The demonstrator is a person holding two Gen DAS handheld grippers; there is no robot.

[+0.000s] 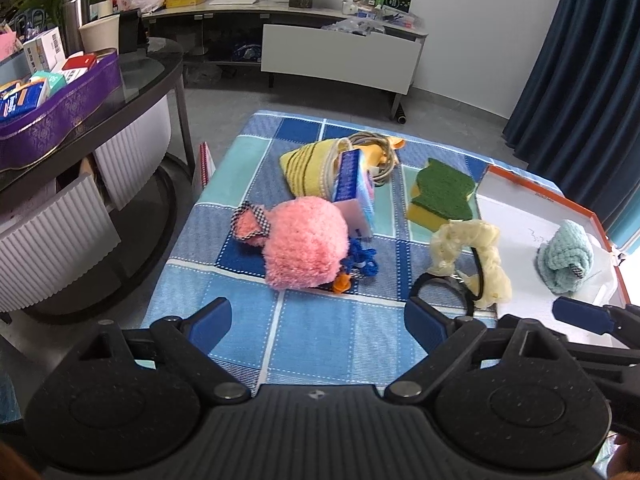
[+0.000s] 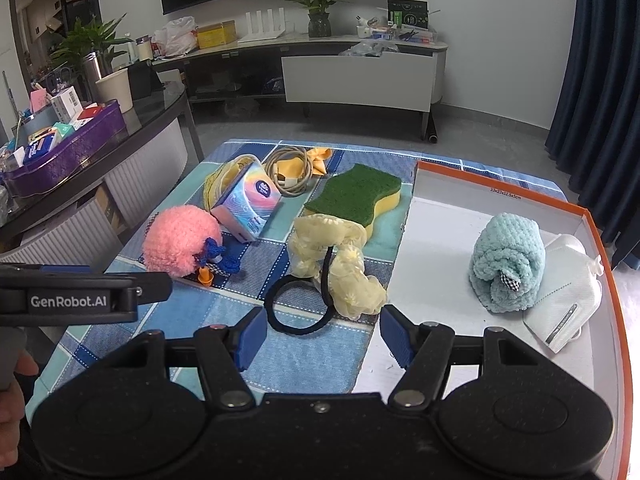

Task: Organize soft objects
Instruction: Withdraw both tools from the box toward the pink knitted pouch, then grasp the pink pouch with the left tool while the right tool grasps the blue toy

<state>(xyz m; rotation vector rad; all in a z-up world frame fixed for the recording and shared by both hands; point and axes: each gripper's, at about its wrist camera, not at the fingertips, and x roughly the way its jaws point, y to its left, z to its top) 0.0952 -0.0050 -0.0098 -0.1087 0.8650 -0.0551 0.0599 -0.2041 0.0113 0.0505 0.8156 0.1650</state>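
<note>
We are hovering with both grippers' jaws open, empty; the right gripper (image 2: 322, 336) risks snagging the black hair tie (image 2: 298, 304) tangled in the yellow scrunchie (image 2: 340, 268) near the box (image 2: 440, 264).

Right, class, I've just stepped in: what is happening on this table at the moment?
A person holds a two-finger tool in each hand above a checked cloth. Both the left tool and the right tool are open and hold nothing. A rolled teal towel and a white face mask already lie in the orange-rimmed box. The yellow scrunchie, sponge and pink plush remain on the cloth.
</note>
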